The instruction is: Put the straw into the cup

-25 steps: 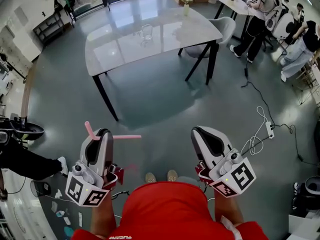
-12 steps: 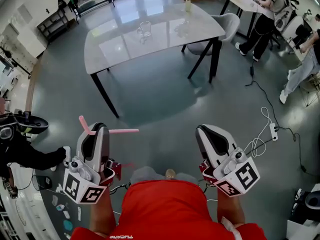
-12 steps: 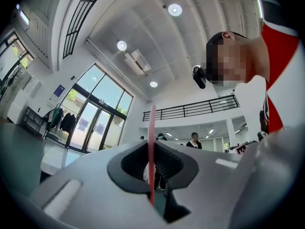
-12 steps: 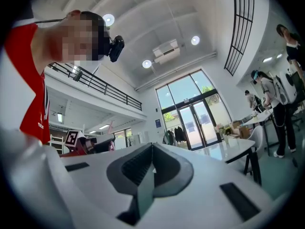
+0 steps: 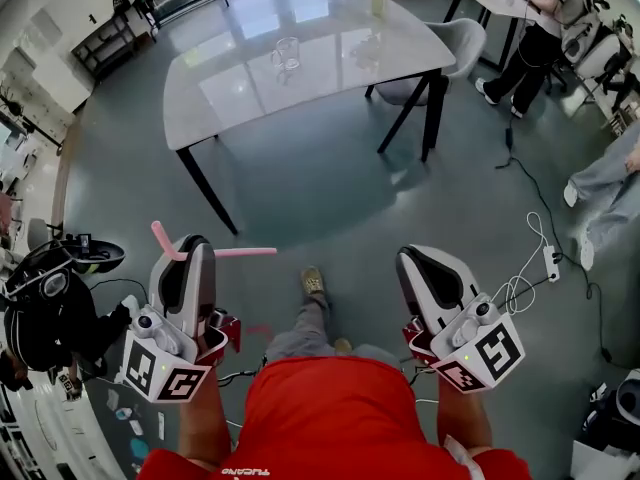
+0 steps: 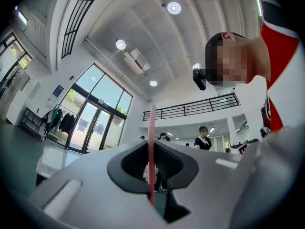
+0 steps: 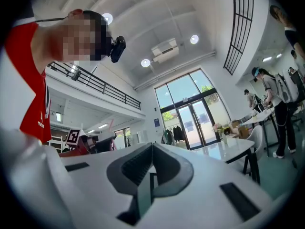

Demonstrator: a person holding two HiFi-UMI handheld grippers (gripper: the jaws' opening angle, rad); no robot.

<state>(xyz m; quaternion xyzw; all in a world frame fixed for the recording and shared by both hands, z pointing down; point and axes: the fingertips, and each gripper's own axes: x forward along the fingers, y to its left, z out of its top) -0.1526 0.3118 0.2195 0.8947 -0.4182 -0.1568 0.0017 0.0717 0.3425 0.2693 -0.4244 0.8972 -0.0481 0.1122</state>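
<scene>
As left gripper (image 5: 192, 248) clamps straw (image 5: 245, 252), tilted upward

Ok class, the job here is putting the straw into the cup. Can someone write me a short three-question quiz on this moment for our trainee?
1. True or false: the left hand-held gripper is shut on the pink straw.
2. Fill in the gap: the right hand-held gripper has its jaws ____, with nothing between them.
3. Where is the cup?
A. on the floor
B. on the table
C. in the right hand-held gripper

Key: 1 true; 2 together; 3 B.
</scene>
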